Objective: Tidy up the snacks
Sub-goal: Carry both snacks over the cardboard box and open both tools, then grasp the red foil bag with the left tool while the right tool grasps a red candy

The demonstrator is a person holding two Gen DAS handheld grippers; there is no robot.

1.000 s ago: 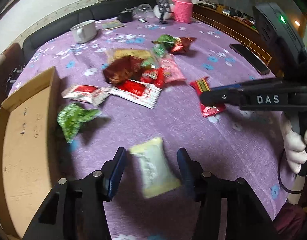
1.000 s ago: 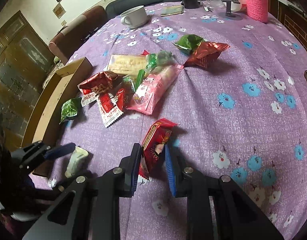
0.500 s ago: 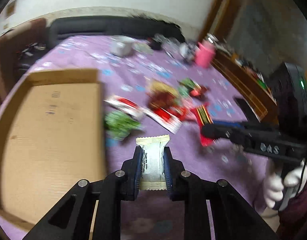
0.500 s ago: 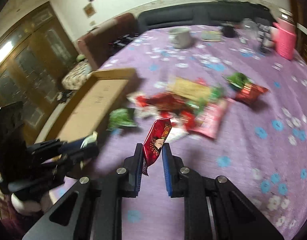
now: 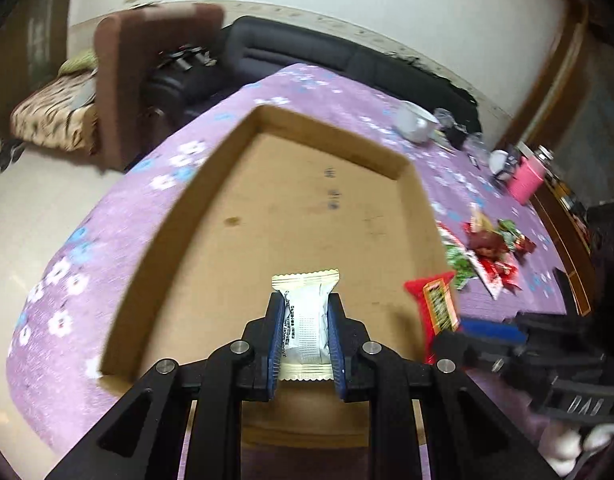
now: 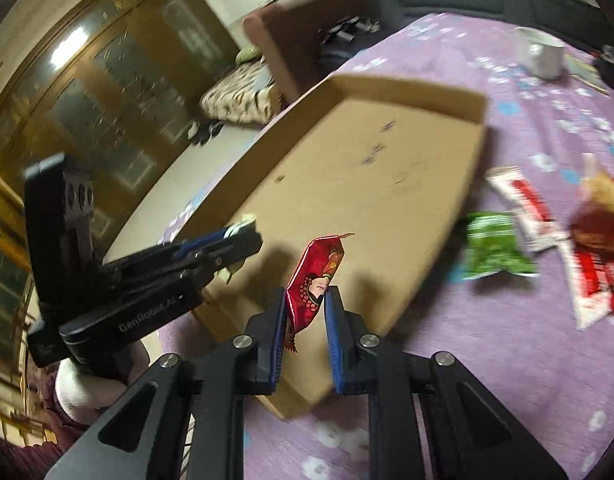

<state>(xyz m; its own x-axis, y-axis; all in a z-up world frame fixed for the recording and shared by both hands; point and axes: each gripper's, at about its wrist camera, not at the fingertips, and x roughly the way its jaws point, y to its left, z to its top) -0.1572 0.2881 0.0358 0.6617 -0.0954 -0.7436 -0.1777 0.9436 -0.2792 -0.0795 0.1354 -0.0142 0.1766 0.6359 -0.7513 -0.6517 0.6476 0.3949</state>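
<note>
My left gripper is shut on a white snack packet and hovers over the near end of the shallow cardboard box. My right gripper is shut on a red snack packet, held upright above the box's near right corner. In the left wrist view the right gripper shows at the right with the red packet. In the right wrist view the left gripper reaches in from the left over the box. The box floor is bare.
On the purple flowered tablecloth right of the box lie a green packet and several red and white packets. A white mug, a pink container and small items stand at the far end. A brown chair stands beyond the table.
The left gripper closed on the white packet and lifted it from the cloth. Both grippers swung left with their packets, from over the snack pile to above the cardboard box.
</note>
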